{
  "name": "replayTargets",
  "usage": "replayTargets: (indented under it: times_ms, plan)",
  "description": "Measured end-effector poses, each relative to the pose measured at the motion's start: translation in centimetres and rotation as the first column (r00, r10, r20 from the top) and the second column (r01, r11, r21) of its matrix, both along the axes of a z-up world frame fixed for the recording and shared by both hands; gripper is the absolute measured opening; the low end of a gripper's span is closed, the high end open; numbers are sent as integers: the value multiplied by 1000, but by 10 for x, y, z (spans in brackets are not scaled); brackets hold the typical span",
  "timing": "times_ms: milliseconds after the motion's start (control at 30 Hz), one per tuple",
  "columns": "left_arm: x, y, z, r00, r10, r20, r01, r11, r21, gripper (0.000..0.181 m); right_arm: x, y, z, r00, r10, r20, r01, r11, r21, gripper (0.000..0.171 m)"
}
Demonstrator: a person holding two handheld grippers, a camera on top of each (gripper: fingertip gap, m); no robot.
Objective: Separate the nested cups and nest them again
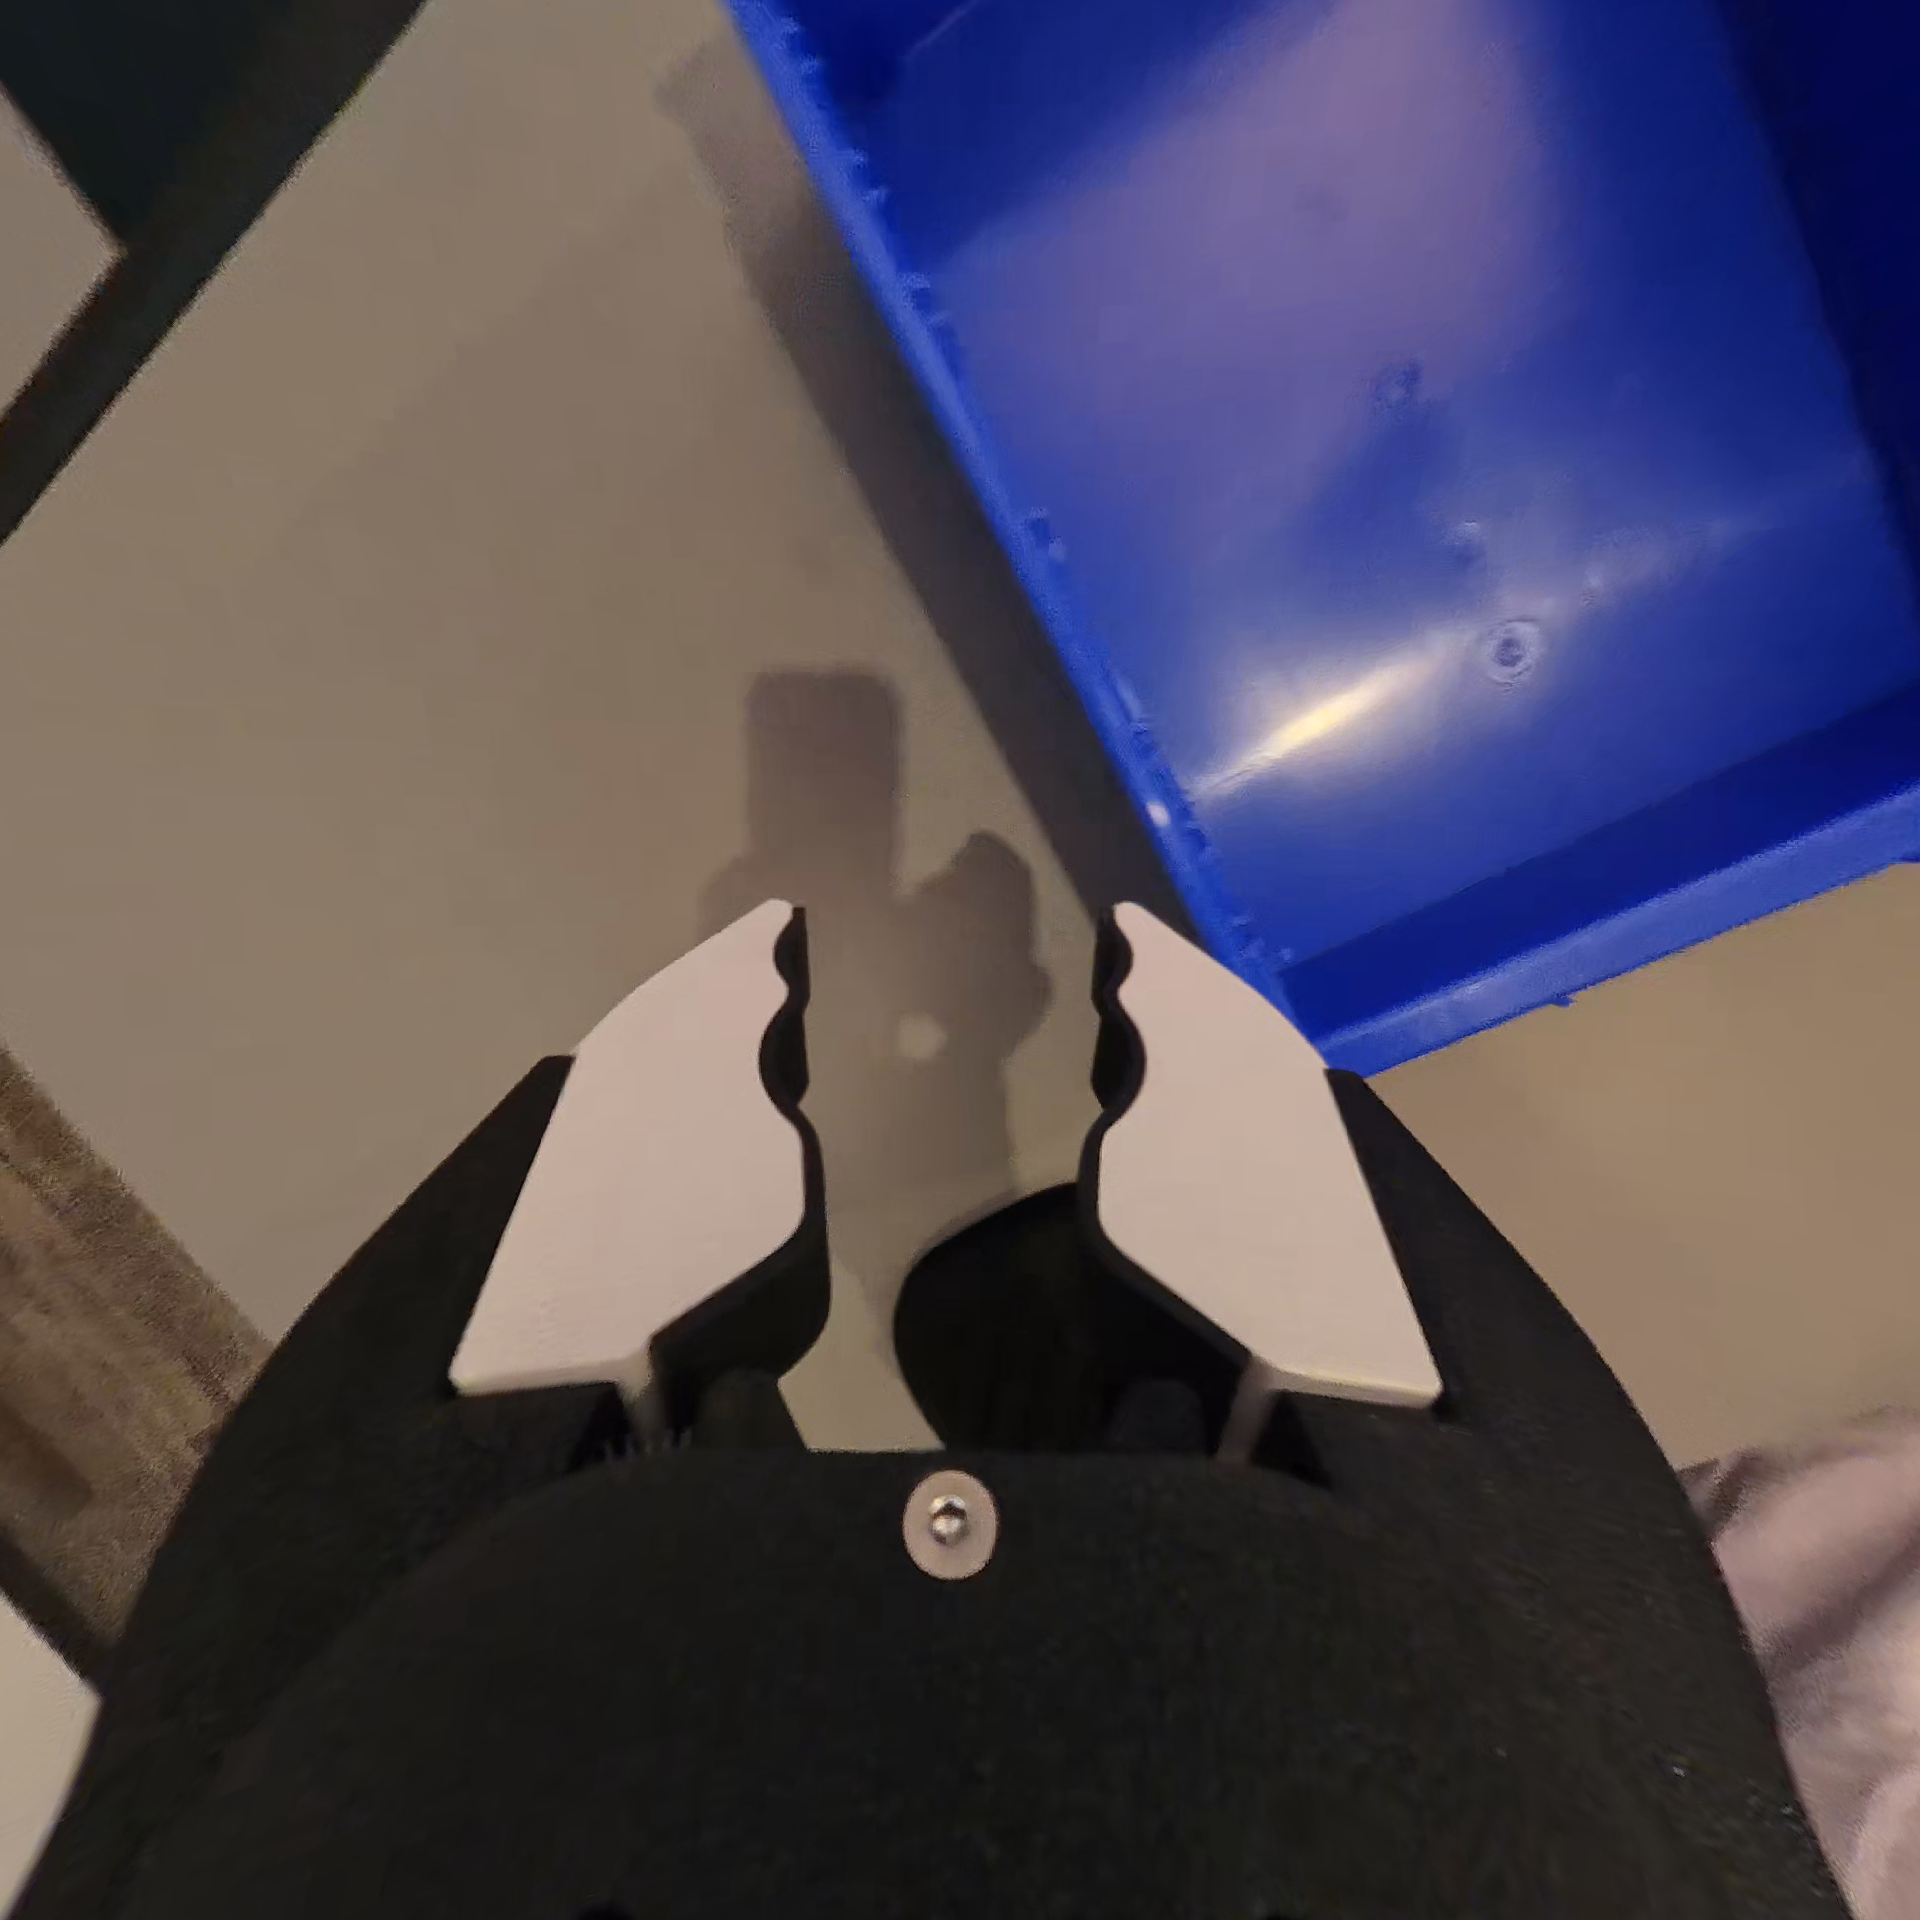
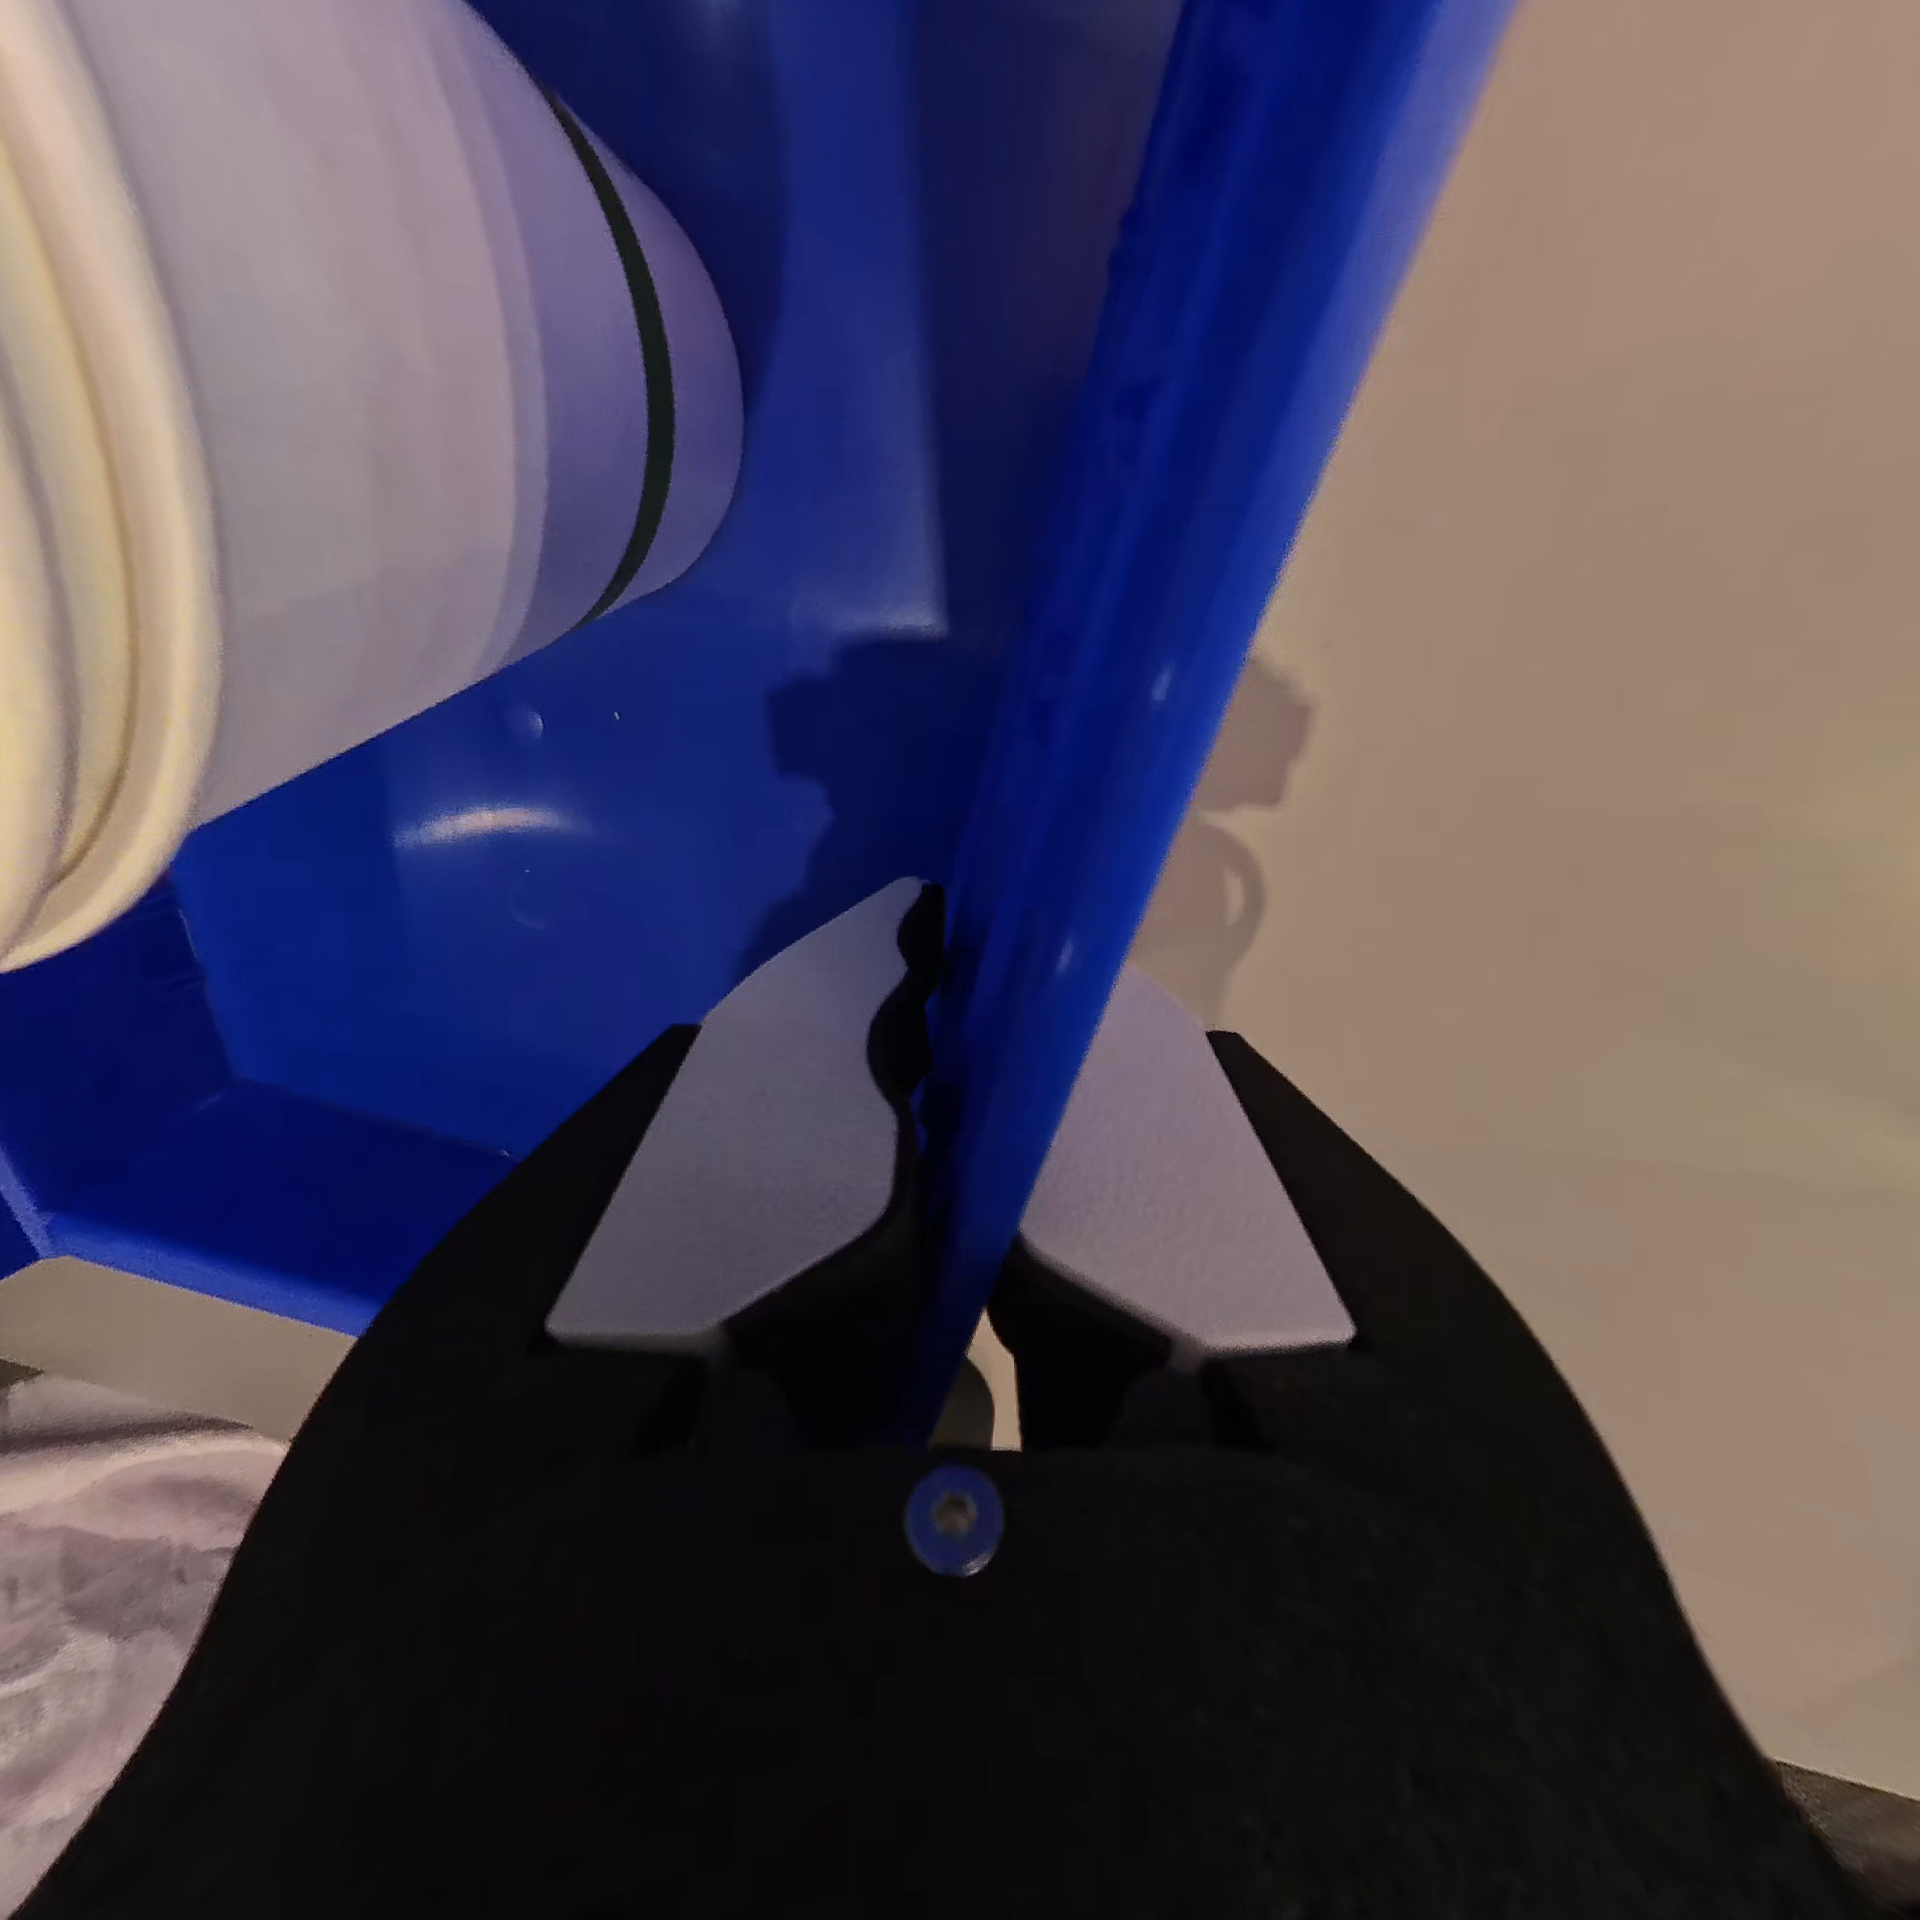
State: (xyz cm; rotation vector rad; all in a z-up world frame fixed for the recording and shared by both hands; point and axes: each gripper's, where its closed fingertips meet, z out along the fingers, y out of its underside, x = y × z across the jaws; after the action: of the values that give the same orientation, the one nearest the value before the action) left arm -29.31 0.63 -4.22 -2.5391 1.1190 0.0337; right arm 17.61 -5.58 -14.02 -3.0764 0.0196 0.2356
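Right gripper [image 2: 1013, 935] is clamped on the side wall of the blue bin [image 2: 1122, 727], one finger inside, one outside, wall running straight up between them. Nested cups [image 2: 312, 416] lie on their side inside the bin, white with a thin dark band near the narrow end, rims stacked toward the left edge of the right wrist view; they sit well left of the gripped wall with bare blue floor between. Left gripper [image 1: 951, 925] has its jaws apart, nothing between them, hovering over the beige table [image 1: 416, 675] just beside the bin's [image 1: 1403, 468] outer corner. The part of the bin seen from that side shows only bare floor. Open tabletop to the left of the bin, up to the table's dark edge [image 1: 208, 260]. Carpet [image 1: 94, 1299] below that edge. Crumpled pale cloth [image 1: 1818, 1558] at the near side.
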Motion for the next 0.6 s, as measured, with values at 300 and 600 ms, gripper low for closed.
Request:
replayTargets:
  times_ms: [300, 600]
  plan:
    - [-31, 12, 15, 991, 73, 111, -74, 997, 13, 50, 6, -2, 1, 999, -53, 7, 53, 999, -2, 5]
    - [-42, 13, 22, 982, 72, 173, -74, 997, 8, 48, 42, -24, 8, 993, -119, 7, 119, 993, -23, 5]
